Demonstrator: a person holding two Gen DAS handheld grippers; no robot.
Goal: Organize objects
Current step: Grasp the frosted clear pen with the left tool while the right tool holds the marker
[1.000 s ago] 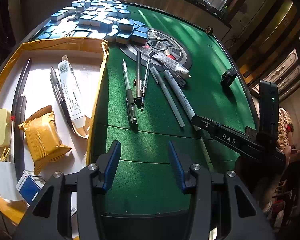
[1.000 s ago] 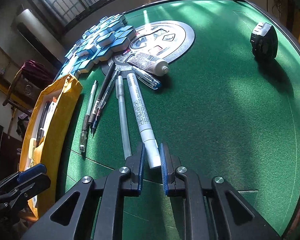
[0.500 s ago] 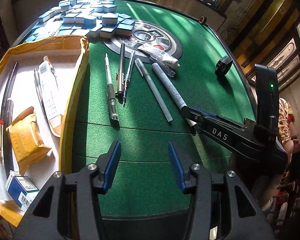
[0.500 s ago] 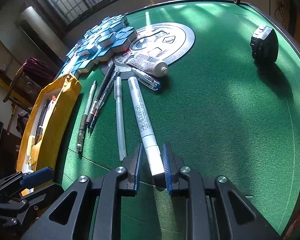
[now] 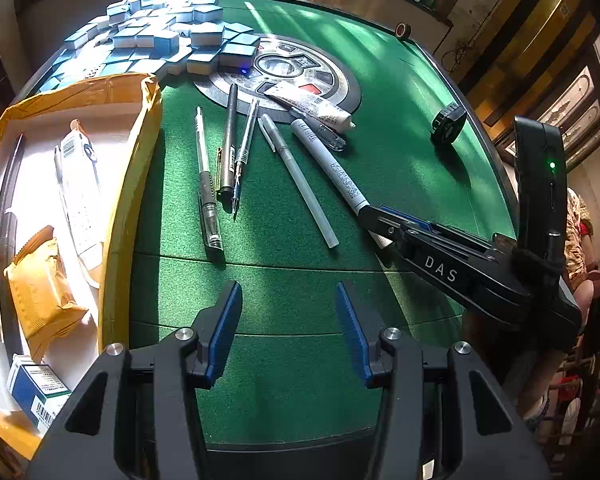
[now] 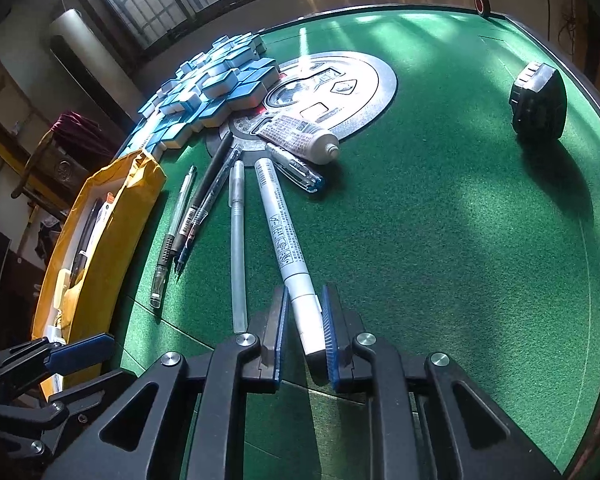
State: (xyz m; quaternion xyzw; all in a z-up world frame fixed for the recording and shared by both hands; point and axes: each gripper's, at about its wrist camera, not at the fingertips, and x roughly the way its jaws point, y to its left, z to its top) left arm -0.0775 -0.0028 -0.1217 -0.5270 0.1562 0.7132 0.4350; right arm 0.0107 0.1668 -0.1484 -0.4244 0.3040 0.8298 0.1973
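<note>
A white marker (image 6: 284, 236) lies on the green felt table (image 6: 440, 240). My right gripper (image 6: 305, 298) has the marker's near end between its blue pads, and its jaws are closing onto it. From the left wrist view the same gripper (image 5: 376, 220) sits at the marker's (image 5: 332, 168) lower end. A silver pen (image 5: 300, 184) and three darker pens (image 5: 220, 168) lie side by side to the left. My left gripper (image 5: 288, 292) hovers open over bare felt below the pens, nothing between its fingers.
A yellow-rimmed box (image 5: 132, 168) at the left holds pens, a snack pack and small cartons. Blue mahjong tiles (image 5: 160, 40) are heaped at the back. A white tube (image 5: 316, 104) lies on the round centre panel. A black round device (image 6: 538, 100) stands at the right.
The left gripper has drifted right, away from the box and toward the pens. The right jaws slid farther along the marker's end, widened a little, then narrowed around it.
</note>
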